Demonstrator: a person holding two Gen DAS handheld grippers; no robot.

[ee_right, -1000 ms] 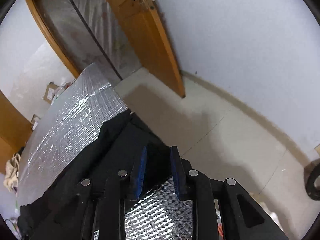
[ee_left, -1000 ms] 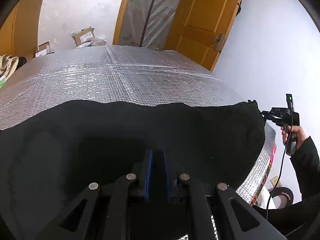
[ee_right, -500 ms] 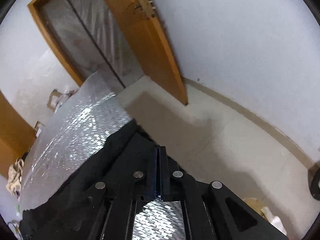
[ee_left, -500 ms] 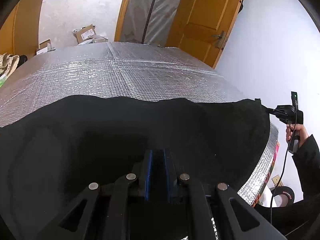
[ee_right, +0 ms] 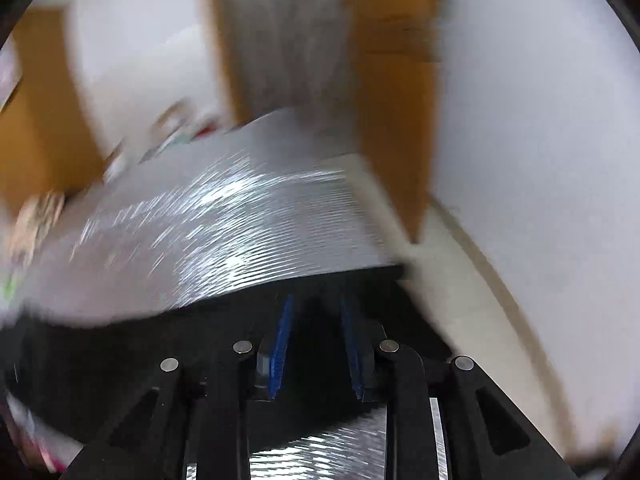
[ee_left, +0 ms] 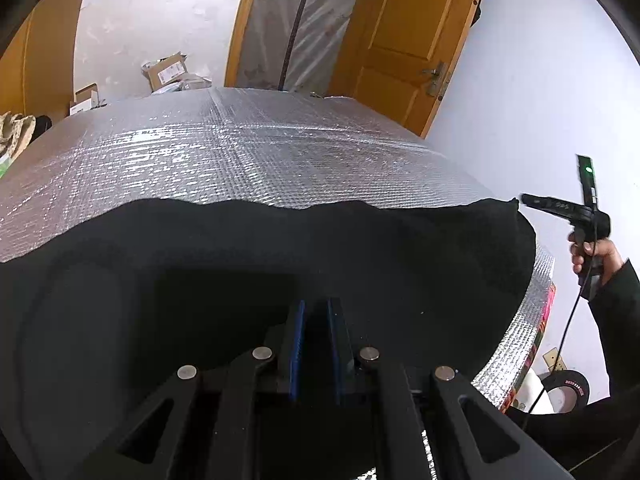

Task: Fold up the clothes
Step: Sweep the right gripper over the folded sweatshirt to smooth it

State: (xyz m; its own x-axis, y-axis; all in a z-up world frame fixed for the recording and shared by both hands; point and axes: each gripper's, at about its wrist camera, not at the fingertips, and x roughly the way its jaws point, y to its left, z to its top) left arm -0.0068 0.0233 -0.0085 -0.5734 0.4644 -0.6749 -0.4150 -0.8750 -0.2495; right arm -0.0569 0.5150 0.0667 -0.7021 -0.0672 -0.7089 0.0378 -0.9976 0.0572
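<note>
A black garment (ee_left: 360,260) lies spread over the near part of a silver foil-covered table (ee_left: 240,152). My left gripper (ee_left: 316,308) sits low over its near edge, blue pads close together and shut on a fold of the black cloth. In the left wrist view, a hand holds my right gripper (ee_left: 526,200) at the garment's far right corner, tips just beside the cloth. The right wrist view is blurred. There my right gripper (ee_right: 316,304) has its jaws opening, pads well apart above the black garment (ee_right: 120,352) and not pressing on it.
An orange door (ee_left: 400,40) and a plastic-covered doorway (ee_left: 296,20) stand behind the table. Cardboard boxes (ee_left: 166,70) sit at the back left. A roll of black tape (ee_left: 568,392) lies on the floor to the right, near the person's sleeve (ee_left: 616,312).
The right gripper shut on the garment's right corner, then opened again while it rolled and moved away. The corner now lies further out to the right. The left gripper stayed still.
</note>
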